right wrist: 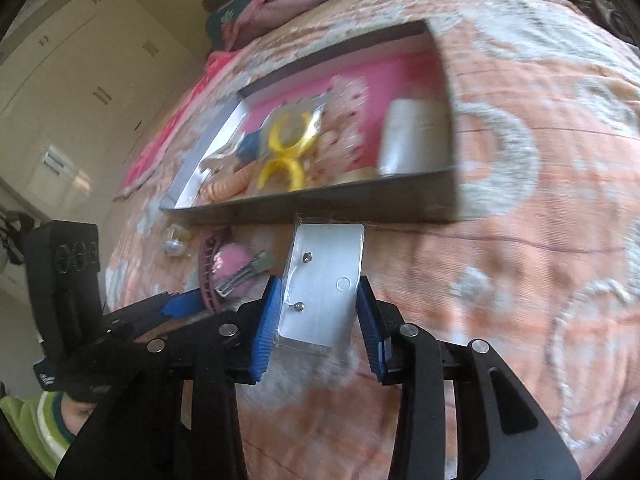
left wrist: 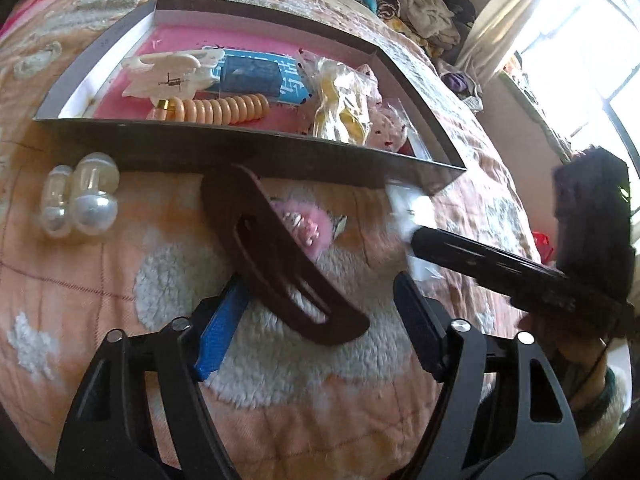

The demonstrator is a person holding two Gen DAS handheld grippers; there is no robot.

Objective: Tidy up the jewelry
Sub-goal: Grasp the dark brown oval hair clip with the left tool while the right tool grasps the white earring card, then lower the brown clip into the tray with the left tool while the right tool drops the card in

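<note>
Blue pads of the right gripper (right wrist: 318, 316) sit against both long edges of a clear packet holding a white earring card (right wrist: 324, 284), so this claw is clamped on the card; 2 small studs show on its face. The card lies on a peach quilt (right wrist: 520, 280) just in front of the dark near wall of a shallow box (right wrist: 320, 204) with a pink floor.

From the left wrist view, the left gripper (left wrist: 316, 312) stands partly open around a brown hair clip (left wrist: 280, 256), which lies slanted on the quilt between the jaws. The blue pad on the left finger looks to touch the clip's edge; the other finger stands clear of it, so the clip is not gripped. A pink fluffy clip (left wrist: 308, 228) lies just behind the brown one, and 2 pearly clear hair clips (left wrist: 80, 200) rest further left, near the box wall.

Inside the box lie a white claw clip (left wrist: 168, 72), a blue card (left wrist: 256, 80), an orange spiral hair tie (left wrist: 224, 108) and a bagged yellow clip (left wrist: 340, 108).
</note>
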